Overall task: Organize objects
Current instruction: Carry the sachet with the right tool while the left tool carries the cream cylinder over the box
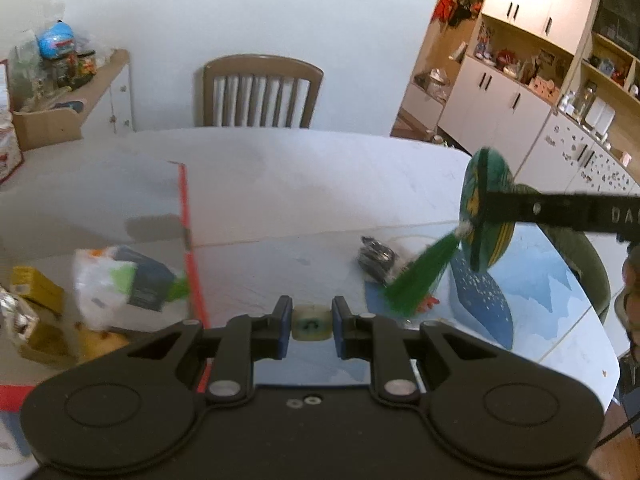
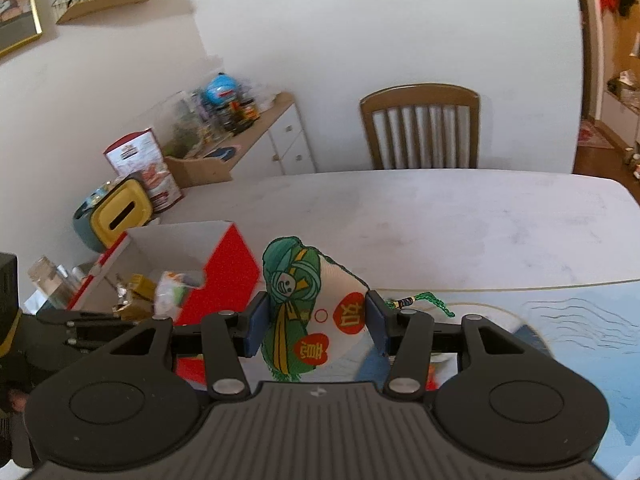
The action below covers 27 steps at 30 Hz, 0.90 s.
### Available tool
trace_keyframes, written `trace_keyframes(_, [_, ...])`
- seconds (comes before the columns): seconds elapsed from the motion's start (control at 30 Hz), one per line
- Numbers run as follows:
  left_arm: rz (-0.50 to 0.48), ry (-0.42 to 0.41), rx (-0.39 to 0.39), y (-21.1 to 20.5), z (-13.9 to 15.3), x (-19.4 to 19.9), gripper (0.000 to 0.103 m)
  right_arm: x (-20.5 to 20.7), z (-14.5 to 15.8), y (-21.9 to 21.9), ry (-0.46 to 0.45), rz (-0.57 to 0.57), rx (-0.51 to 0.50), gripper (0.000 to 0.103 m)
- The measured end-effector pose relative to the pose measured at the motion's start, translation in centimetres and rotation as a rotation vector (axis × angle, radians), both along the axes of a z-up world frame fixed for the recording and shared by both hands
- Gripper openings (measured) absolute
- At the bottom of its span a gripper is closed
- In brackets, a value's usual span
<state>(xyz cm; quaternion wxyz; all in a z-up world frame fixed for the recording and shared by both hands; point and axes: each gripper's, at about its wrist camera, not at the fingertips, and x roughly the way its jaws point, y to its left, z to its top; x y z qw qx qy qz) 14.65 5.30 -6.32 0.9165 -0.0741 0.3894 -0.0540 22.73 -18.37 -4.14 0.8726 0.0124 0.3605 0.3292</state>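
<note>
Right gripper (image 2: 316, 322) clamps a green-and-white printed charm (image 2: 310, 312) with green tassel; left gripper (image 1: 311, 322) pinches a small pale block (image 1: 311, 323)

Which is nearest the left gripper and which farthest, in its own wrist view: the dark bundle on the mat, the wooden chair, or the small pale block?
1. Small pale block, between the left gripper's fingers.
2. Dark bundle, ahead and right, on the mat.
3. Wooden chair, across the table at the wall.
</note>
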Motion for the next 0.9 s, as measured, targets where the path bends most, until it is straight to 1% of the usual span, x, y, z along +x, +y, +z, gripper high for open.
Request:
trace_keyframes(0.13, [0.029,-0.024,0.005,2.6,1.2,-0.5,0.020,-0.3,0.5,2.4,-0.005,0.030,0.001,0.050])
trace_keyframes(0.3, [0.085,-0.041,-0.015,6.2,2.4,-0.6,0.020,-0.6,1.4,5.3,-0.014,0.066,0.014,0.050])
trace_keyframes(0.47, [0.123,-0.062,0.007,9.5,3.4,-0.5,0.020,-1.1,2.2,8.6,-0.027,0.114,0.024,0.050])
trace_keyframes(0.7, [0.167,-0.073,0.024,13.1,4.0,0.0,0.020,-1.8,2.6,14.2,-0.036,0.186,0.011,0.050])
trace_keyframes(0.9, [0.210,-0.072,0.040,16.2,3.8,0.6,0.020,-2.4,2.4,18.9,-0.038,0.246,-0.005,0.050])
